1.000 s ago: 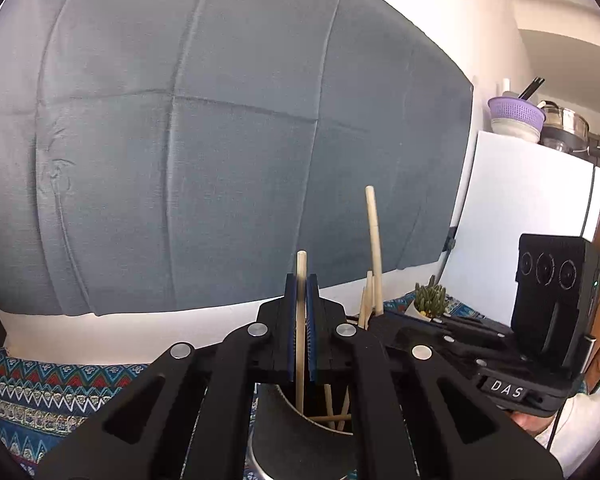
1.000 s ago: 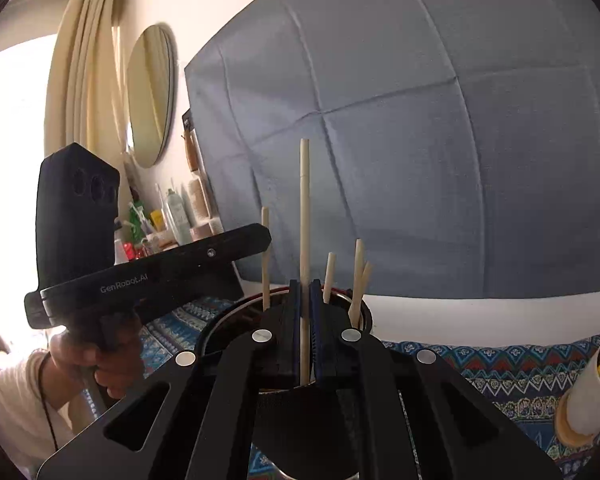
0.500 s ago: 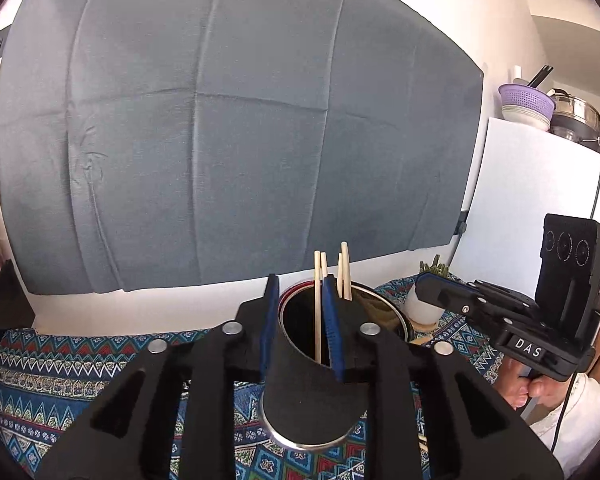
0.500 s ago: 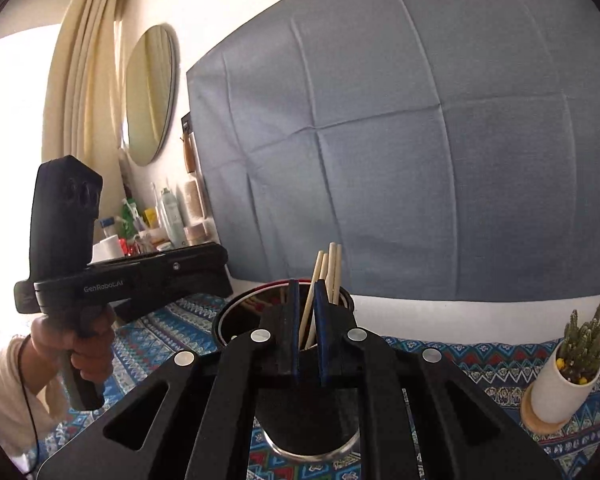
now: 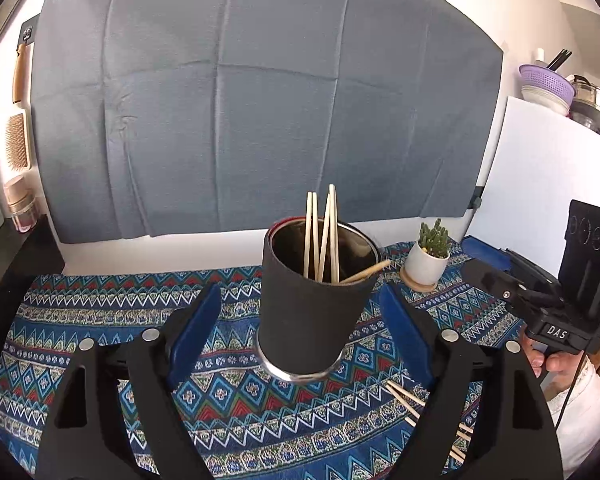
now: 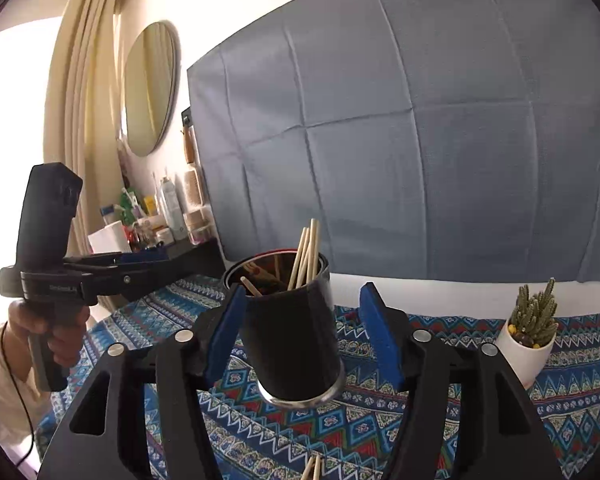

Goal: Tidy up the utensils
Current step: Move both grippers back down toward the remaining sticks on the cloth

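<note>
A black metal cup (image 5: 310, 308) stands upright on the patterned cloth and holds several wooden chopsticks (image 5: 320, 232). It also shows in the right wrist view (image 6: 292, 332) with the chopsticks (image 6: 306, 254) leaning in it. My left gripper (image 5: 300, 332) is open and empty, its blue pads either side of the cup, drawn back from it. My right gripper (image 6: 300, 332) is open and empty, likewise around the cup. Loose chopsticks (image 5: 408, 398) lie on the cloth by the right finger, and tips (image 6: 314, 468) show at the bottom edge.
A small cactus in a white pot (image 5: 428, 260) stands right of the cup, also in the right wrist view (image 6: 530, 336). A blue patterned cloth (image 5: 100, 320) covers the table. A dark shelf with bottles (image 6: 160, 216) is at the left. A grey cloth hangs behind.
Both grippers were shut on a chopstick over the cup; both have let go, opened wide and drawn back and up. The chopsticks now stand in the cup.
</note>
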Available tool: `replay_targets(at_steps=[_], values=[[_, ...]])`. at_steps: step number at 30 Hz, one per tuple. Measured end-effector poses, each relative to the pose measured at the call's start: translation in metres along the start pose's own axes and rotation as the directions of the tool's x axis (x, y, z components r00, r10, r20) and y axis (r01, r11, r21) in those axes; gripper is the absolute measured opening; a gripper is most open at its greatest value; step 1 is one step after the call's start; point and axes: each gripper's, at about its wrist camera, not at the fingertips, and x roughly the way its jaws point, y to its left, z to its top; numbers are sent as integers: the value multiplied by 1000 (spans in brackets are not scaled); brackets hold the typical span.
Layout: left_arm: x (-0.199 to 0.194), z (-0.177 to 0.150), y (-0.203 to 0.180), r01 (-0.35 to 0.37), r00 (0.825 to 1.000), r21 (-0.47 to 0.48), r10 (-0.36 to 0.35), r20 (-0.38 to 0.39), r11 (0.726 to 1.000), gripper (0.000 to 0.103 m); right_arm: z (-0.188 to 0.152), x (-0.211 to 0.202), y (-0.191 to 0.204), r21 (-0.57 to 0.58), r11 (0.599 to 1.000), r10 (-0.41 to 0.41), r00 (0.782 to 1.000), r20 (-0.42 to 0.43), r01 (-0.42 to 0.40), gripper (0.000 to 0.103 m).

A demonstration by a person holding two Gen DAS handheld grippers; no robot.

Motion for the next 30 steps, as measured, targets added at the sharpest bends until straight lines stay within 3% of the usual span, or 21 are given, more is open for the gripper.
replay_targets(at_steps=[4,11,17,25,30], values=[[-6,-14,-11,-32,999,-24,31,-43,999,93,-6,-21,3,-33,999,-24,1000,-9,24,83],[-9,-41,-33,-56,994,-33,53,-95,998,97,-20,-55,11,-117,992,-54,997,-53,47,88],[-9,-69,-66,-76,993,60,81,-91,995,97,-38,-75,11,-134,989,-78,987,-140,60,93],[12,-104,-101,-22,978,119,46,-203,993,97,-77,-84,-2,-172,980,-153,942,-300,105,93],[28,-123,-113,-16,957,136,54,-285,991,97,-110,-90,-9,-184,972,-210,892,-400,146,93]])
